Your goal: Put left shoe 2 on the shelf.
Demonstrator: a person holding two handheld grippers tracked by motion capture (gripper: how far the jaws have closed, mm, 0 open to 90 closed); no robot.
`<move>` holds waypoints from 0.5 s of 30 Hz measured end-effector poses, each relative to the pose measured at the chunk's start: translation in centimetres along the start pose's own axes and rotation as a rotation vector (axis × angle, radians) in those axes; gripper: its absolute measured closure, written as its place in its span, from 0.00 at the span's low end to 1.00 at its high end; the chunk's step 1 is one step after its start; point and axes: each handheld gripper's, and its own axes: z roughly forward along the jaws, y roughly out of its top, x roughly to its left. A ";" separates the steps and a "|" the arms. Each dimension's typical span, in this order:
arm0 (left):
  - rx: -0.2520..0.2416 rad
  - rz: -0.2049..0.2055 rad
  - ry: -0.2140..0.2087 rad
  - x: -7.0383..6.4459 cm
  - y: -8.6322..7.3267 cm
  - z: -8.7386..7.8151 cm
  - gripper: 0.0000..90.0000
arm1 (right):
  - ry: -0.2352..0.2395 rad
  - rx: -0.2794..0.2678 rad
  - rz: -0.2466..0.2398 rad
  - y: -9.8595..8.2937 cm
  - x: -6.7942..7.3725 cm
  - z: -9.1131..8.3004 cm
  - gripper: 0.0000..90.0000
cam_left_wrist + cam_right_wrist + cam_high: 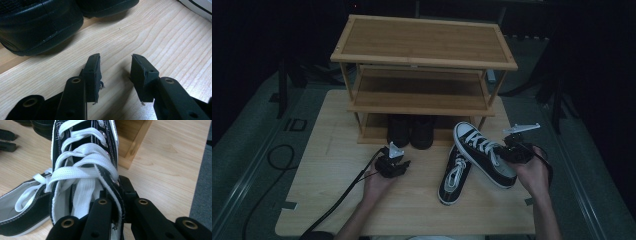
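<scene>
A black canvas sneaker [484,152] with white laces and a white toe cap is tilted up off the table, its toe toward the rack. My right gripper [518,151] is shut on the sneaker's collar [113,192], one jaw inside the shoe and one outside. The matching sneaker [455,177] lies flat on the table beside and partly under it, also at the left of the right gripper view [22,207]. My left gripper [391,162] is open just above the bare tabletop, nothing between its fingertips [115,72], close to a pair of black shoes [37,25].
A three-tier bamboo shoe rack [424,60] stands at the back of the wooden table [327,200]. The black shoes [411,131] sit on its bottom shelf. A cable [342,197] trails from the left gripper toward the table's front edge. The rack's leg [136,143] is near the held sneaker.
</scene>
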 end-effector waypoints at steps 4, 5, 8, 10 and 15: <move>0.001 0.000 0.000 0.0 0.0 0.0 0.67 | 0.023 0.002 -0.019 0.4 0.3 0.1 0.98; 0.001 0.001 0.000 0.0 0.0 0.0 0.67 | 0.029 0.000 -0.024 0.5 0.3 0.1 0.98; 0.001 -0.001 -0.001 0.0 0.0 0.0 0.67 | 0.055 -0.006 -0.032 0.9 0.4 0.0 0.98; 0.002 0.000 -0.001 0.0 0.0 0.0 0.67 | 0.064 -0.008 -0.038 1.1 0.5 0.0 0.98; 0.007 0.006 -0.001 0.0 0.0 0.0 0.67 | 0.082 -0.017 -0.063 1.7 0.8 -0.3 0.98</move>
